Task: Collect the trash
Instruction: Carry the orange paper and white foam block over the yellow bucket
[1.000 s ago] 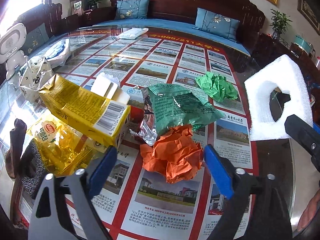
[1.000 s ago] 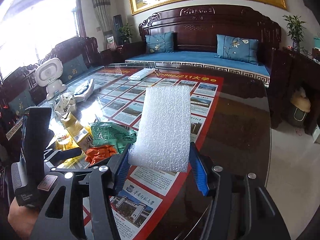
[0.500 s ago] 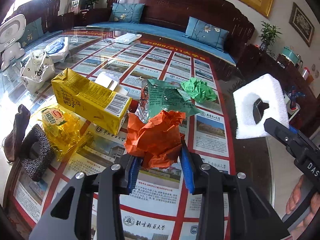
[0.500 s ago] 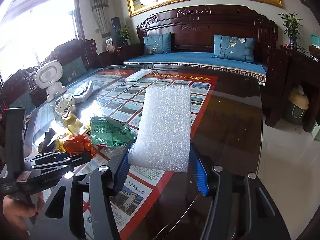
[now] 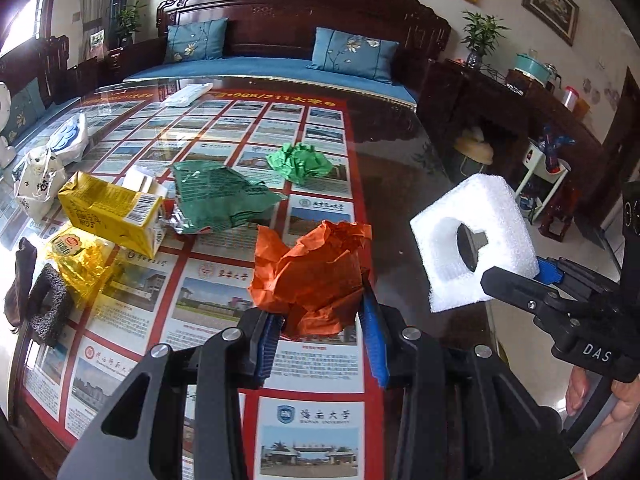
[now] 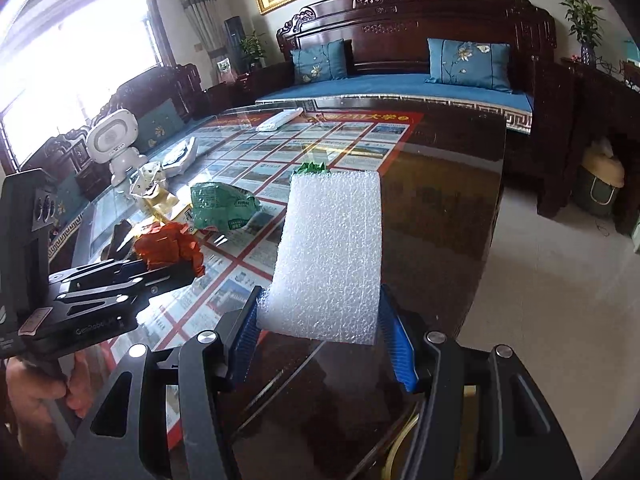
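1. Orange paper ball [image 5: 316, 272]: crumpled sheet, which I judge very light, soft and springy. It gives under the pads, so I want the grip across the thick middle of the wad, not on a loose flap that could tear or slide out.
2. Position: it sits between the blue pads of the left claw [image 5: 322, 344], lifted clear of the table [image 5: 404, 152], with most of the wad sticking out ahead of the fingertips.
3. Left claw state: jaws have just been closing and are now pinched on the paper ball, partly open around its bulk.
4. Foam block [image 6: 332, 252]: white, with a cut-out hole, which I judge nearly weightless, squashy and rough enough not to slip. The right claw [image 6: 324, 340] clamps its lower end at about half opening; the block stands up beyond the pads.
5. Still on the table: green wrapper [image 5: 216, 196], green paper ball [image 5: 300, 162], yellow carton [image 5: 110, 212], yellow bag [image 5: 78, 256], black foam piece [image 5: 50, 308].
6. No bin identified with certainty in either view.
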{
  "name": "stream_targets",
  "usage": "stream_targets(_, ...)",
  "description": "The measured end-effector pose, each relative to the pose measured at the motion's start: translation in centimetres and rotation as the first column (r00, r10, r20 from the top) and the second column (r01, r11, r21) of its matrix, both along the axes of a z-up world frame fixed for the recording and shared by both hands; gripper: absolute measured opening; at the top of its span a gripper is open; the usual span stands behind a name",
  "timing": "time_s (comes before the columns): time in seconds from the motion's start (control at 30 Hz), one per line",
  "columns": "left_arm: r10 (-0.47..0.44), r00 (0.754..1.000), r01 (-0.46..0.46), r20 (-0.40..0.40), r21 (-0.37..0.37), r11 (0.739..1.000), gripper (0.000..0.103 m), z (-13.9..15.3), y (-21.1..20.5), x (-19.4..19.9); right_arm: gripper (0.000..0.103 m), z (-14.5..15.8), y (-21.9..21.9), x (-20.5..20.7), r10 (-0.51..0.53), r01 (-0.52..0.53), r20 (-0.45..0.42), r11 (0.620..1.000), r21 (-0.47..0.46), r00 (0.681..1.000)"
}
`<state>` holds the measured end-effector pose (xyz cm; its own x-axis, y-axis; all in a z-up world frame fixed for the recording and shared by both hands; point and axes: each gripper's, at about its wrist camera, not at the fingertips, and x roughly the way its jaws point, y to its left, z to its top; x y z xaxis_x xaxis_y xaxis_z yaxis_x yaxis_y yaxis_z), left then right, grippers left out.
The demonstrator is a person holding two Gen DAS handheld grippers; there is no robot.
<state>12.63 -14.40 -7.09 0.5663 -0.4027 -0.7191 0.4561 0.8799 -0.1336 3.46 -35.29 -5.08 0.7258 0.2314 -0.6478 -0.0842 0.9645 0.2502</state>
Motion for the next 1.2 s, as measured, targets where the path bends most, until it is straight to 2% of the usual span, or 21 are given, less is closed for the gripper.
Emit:
stream_targets(0.23, -0.132, 0.990, 0.133, -0.039, 0.021, 0.991, 0.038, -1.0, -6.5, -2.6, 0.055, 0.4, -5.6, -5.8, -0.059, 0.059, -0.006, 0.998, -0.008, 0.998)
stream_targets(0.33, -0.202, 0.977, 0.203, -0.075, 0.008, 0.979, 0.038, -1.9, -9.9, -3.8, 0.055, 0.2, -8.1, -8.4, -0.103, 0.102, -0.013, 0.994, -0.030, 0.995)
stream_targets(0.53, -0.309, 0.944, 0.314, -0.113, 0.034, 0.949, 0.038, -3.8, -16.6, -6.5, 0.055, -1.5, -12.0, -12.6, -0.136, 0.135, -0.069, 0.991, -0.021, 0.988)
stream_targets(0.7, -0.386, 0.910, 0.399, -0.149, 0.072, 0.914, 0.039, -5.3, -21.5, -8.4, 0.055, -3.5, -15.1, -15.1, -0.195, 0.195, -0.122, 0.981, -0.017, 0.973)
stream_targets(0.87, -0.465, 0.860, 0.494, -0.210, 0.115, 0.862, 0.039, -7.6, -26.2, -10.2, 0.055, -5.7, -17.3, -16.8, -0.209, 0.215, -0.184, 0.977, 0.013, 0.960)
stream_targets(1.13, -0.502, 0.794, 0.579, -0.344, 0.173, 0.797, 0.040, -12.1, -31.1, -10.9, 0.055, -9.2, -19.9, -18.1, -0.258, 0.271, -0.265, 0.962, 0.016, 0.929)
stream_targets(1.2, -0.510, 0.786, 0.593, -0.350, 0.190, 0.783, 0.046, -12.8, -31.6, -11.2, 0.055, -10.0, -20.4, -18.1, -0.262, 0.281, -0.282, 0.959, 0.029, 0.923)
